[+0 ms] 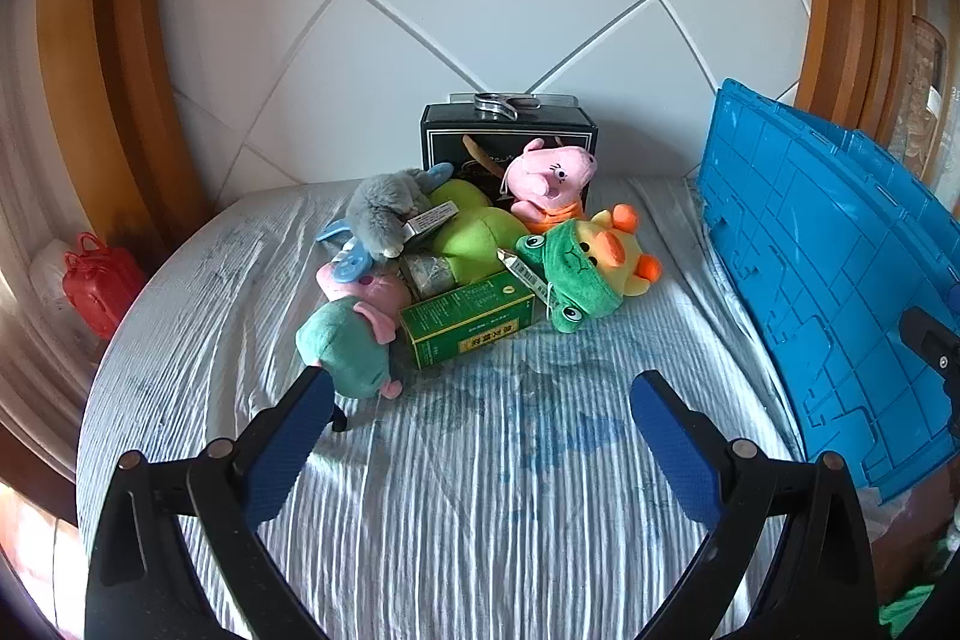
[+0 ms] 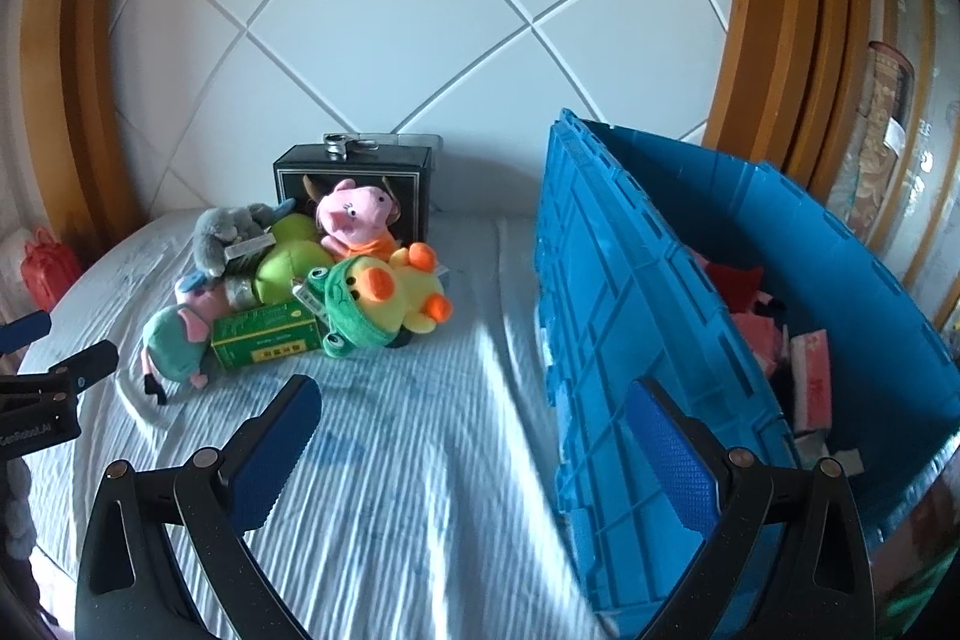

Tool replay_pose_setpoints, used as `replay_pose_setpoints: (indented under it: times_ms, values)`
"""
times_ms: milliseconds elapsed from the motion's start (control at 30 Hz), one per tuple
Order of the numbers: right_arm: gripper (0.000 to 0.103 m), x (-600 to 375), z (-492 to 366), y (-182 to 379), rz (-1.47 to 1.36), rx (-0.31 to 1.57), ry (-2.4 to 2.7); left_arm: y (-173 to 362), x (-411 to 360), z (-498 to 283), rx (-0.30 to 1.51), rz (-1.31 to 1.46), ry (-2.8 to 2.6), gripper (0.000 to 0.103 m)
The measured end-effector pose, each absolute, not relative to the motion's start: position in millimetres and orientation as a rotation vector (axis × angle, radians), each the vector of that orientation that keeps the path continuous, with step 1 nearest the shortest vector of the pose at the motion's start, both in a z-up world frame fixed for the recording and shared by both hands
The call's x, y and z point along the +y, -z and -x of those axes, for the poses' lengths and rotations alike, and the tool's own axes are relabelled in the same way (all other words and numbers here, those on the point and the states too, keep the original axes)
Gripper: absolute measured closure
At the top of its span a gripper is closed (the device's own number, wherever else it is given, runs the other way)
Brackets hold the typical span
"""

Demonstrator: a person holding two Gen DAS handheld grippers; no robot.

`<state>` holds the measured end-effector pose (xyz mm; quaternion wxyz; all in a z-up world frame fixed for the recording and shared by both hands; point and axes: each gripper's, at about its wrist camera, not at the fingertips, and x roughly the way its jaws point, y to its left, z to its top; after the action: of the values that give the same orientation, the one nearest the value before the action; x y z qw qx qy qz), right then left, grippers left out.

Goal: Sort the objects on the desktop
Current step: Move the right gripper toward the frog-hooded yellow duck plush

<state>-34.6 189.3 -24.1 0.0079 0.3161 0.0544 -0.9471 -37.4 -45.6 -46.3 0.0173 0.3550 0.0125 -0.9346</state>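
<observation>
A pile of toys and boxes lies on the striped cloth: a green box, a teal-and-pink plush pig, a yellow duck in a green frog hood, a pink pig plush, a grey plush and a lime plush. My left gripper is open and empty, just short of the pile. My right gripper is open and empty, its right finger in front of the blue crate. The crate holds red and pink items.
A black box with a metal clip on top stands behind the pile against the white tiled wall. A red bag sits off the left edge. Wooden frames flank both sides. The left gripper also shows at the left edge of the right wrist view.
</observation>
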Motion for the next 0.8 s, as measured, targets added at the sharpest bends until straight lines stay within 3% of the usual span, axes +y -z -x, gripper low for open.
replay_pose_setpoints:
  times_ms: [433, 800]
  values:
    - [0.000, 157.7, 121.6, 73.9, -1.165, 0.175, 2.780, 119.6, -140.0, 95.8, 0.228, -1.310, 2.607, 0.002]
    - [0.000, 143.5, 231.2, 136.1, -1.390, 0.161, 2.697, 170.3, -196.9, 180.7, 0.207, -1.419, 2.455, 0.002]
